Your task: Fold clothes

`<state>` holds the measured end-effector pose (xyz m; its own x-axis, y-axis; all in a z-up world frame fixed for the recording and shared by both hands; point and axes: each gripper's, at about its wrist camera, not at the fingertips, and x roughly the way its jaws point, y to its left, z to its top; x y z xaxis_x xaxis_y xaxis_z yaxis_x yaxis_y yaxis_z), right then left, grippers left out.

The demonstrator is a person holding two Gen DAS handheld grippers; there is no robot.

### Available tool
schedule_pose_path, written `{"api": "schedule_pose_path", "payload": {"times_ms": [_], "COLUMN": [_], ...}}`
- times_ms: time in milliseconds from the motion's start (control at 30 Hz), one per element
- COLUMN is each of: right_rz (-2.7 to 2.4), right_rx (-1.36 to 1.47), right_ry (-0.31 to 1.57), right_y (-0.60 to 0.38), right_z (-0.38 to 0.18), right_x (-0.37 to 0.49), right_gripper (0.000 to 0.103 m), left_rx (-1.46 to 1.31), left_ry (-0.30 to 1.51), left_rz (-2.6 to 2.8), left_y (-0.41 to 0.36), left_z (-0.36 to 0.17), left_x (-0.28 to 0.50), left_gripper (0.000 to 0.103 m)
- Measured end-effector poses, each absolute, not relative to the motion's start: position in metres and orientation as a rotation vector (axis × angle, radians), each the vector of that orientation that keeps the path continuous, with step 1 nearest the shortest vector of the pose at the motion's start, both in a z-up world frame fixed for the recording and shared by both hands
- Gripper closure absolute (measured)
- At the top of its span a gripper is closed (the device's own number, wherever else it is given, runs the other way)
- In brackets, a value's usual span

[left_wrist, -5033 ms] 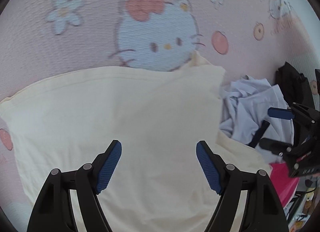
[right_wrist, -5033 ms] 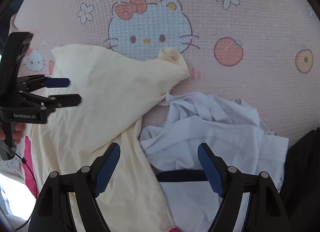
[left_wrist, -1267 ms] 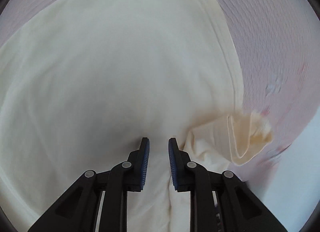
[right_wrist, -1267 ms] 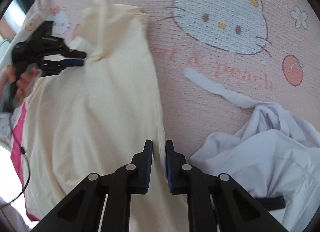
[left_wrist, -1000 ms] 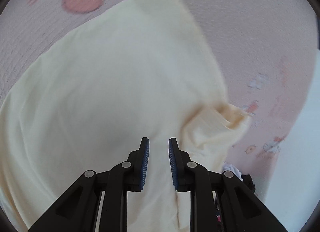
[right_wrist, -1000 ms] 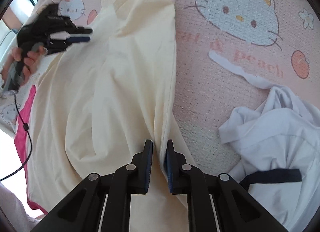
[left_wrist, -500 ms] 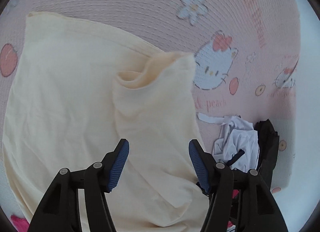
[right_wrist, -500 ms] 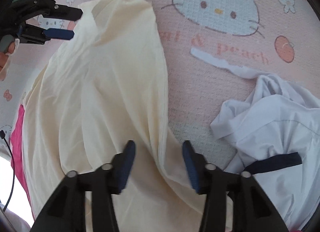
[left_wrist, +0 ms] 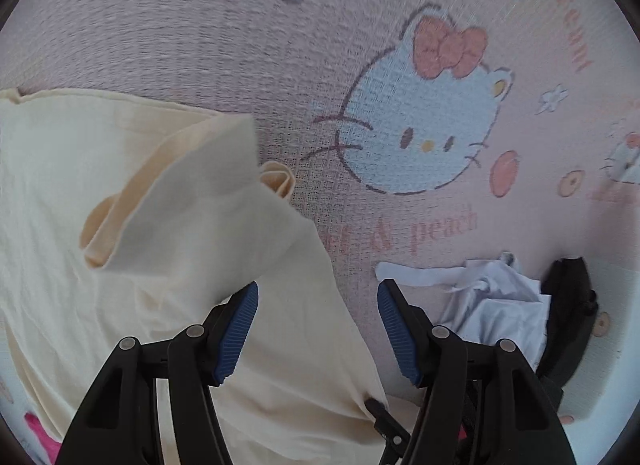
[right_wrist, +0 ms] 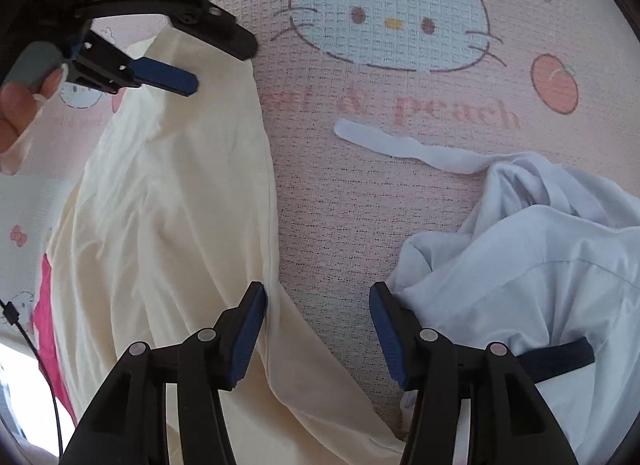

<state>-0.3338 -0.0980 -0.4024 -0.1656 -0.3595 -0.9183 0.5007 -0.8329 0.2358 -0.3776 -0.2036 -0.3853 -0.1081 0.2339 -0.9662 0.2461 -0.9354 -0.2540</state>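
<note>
A cream garment [left_wrist: 100, 193] lies spread on the pink cartoon-cat blanket [left_wrist: 320, 37], one corner flopped back over itself. My left gripper [left_wrist: 318, 329] hovers open above the garment's right edge, nothing between its pads. In the right wrist view the same cream garment [right_wrist: 168, 205] runs down the left side. My right gripper [right_wrist: 318, 325] has its jaws opening over the garment's hem and the bare blanket [right_wrist: 328, 205], holding nothing. The left gripper [right_wrist: 216, 65] shows at the upper left of that view, over the garment's far end, in a person's hand [right_wrist: 16, 105].
A crumpled white shirt [right_wrist: 520, 265] with a dark strap [right_wrist: 560, 357] lies right of the cream garment; it shows small in the left wrist view as the white shirt [left_wrist: 500, 305]. A black garment [left_wrist: 568, 325] lies beyond it. Something bright pink [right_wrist: 46, 325] peeks out under the cream garment.
Both grippers were shut on the cream garment and have opened and let it go. The left one swung away from the cloth; the released corner has dropped folded over.
</note>
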Motion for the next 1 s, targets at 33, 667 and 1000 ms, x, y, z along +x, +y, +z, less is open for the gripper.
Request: {"api": "schedule_pose_path", "payload": {"times_ms": [33,667,1000], "right_rz": [-2.026,-1.951,-1.993], "right_rx": [1.555,1.540,1.585], "right_ry": [0.153,0.408,0.559], "right_y": [-0.096,-0.121,-0.137], "right_z": [-0.402,-0.426,-0.430], "right_x": [-0.336,-0.259,-0.233], "right_gripper": [0.050,0.050,0.050], "left_rx": [2.104,2.150,2.172], "left_ry": [0.546,0.297,0.466], "left_rz": [-2.232,-2.153,-2.234], "left_y": [-0.201,-0.224,-0.285], "left_z": [-0.390,-0.409,-0.393], "left_x": [-0.381,-0.356,-0.305], "left_gripper": [0.043,0.095,0.095]}}
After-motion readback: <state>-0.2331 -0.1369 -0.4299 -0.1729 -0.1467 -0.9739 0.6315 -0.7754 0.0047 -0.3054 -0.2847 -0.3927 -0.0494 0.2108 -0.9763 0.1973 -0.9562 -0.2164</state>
